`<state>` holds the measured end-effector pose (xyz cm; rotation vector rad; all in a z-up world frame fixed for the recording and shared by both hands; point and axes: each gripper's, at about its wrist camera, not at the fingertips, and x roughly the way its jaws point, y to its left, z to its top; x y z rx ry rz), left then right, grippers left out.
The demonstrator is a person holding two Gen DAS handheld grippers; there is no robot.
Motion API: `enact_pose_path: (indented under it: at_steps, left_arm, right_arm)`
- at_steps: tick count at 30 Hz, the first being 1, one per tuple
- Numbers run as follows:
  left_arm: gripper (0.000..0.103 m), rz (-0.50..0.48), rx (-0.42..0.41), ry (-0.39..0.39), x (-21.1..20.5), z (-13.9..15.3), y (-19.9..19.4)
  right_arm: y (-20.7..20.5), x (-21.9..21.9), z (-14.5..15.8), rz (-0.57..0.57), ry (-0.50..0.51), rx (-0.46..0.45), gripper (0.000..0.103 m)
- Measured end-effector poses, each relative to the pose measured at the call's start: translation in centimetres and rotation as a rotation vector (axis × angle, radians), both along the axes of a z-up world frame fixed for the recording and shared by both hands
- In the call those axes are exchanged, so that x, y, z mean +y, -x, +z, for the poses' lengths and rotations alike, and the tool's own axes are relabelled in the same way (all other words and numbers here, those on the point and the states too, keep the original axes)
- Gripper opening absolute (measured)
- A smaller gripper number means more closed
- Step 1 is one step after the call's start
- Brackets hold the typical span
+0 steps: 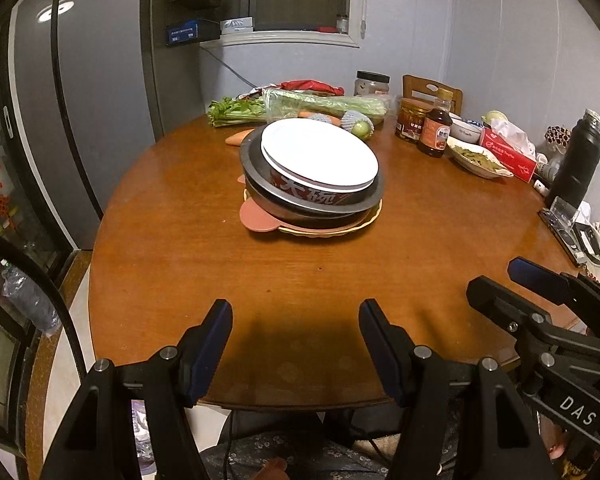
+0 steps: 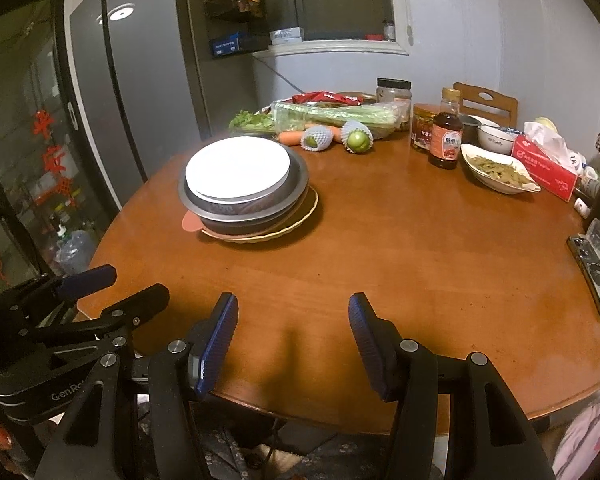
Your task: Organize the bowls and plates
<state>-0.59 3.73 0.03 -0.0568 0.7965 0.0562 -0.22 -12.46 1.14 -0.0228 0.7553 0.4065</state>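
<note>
A stack of dishes stands on the round wooden table (image 1: pixel 300 280): a white plate (image 1: pixel 320 152) on top of a printed bowl (image 1: pixel 312 194), inside a metal basin (image 1: pixel 260 184), over a dark bowl, a pink mat (image 1: pixel 256 216) and a yellow plate (image 1: pixel 340 230). The stack also shows in the right wrist view (image 2: pixel 240 172). My left gripper (image 1: pixel 296 320) is open and empty over the near table edge. My right gripper (image 2: pixel 292 316) is open and empty, to the right of the left one (image 2: pixel 112 292).
At the back lie celery (image 1: pixel 324 104), carrots, netted fruit (image 2: pixel 358 138), a jar (image 1: pixel 372 84), a sauce bottle (image 2: pixel 446 136), a dish of greens (image 2: pixel 496 174), a small bowl (image 2: pixel 494 138), a tissue box (image 2: pixel 544 166) and a black flask (image 1: pixel 576 160). A fridge (image 1: pixel 80 100) stands left.
</note>
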Motion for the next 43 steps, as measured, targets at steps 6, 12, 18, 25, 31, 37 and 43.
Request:
enact_pose_path:
  at_steps: [6, 12, 18, 25, 31, 37, 43]
  left_arm:
    - [0.065, 0.001, -0.004, -0.002, 0.0, 0.1, 0.0]
    - [0.065, 0.007, -0.005, -0.002, 0.1, 0.1, 0.0]
    - [0.065, 0.009, -0.007, -0.007, 0.0, 0.3, 0.1]
    - [0.065, 0.013, -0.006, -0.01, 0.0, 0.4, 0.1]
    - [0.065, 0.014, 0.0, -0.014, -0.1, 0.4, 0.0]
    - [0.065, 0.01, 0.014, -0.021, -0.2, -0.1, -0.4]
    - [0.071, 0.002, 0.036, -0.015, -0.2, -0.9, -1.2]
  right_arm:
    - [0.1, 0.0, -0.1, 0.0, 0.0, 0.004, 0.059]
    - [0.2, 0.0, 0.1, 0.002, 0.003, -0.003, 0.059]
    - [0.4, 0.0, 0.3, 0.003, 0.001, -0.011, 0.059]
    - [0.5, -0.1, 0.6, 0.003, 0.005, -0.016, 0.059]
    - [0.6, -0.3, 0.7, -0.002, 0.005, -0.022, 0.059]
    - [0.5, -0.6, 0.5, -0.01, 0.0, -0.014, 0.059]
    - [0.1, -1.0, -0.2, -0.012, -0.012, 0.009, 0.059]
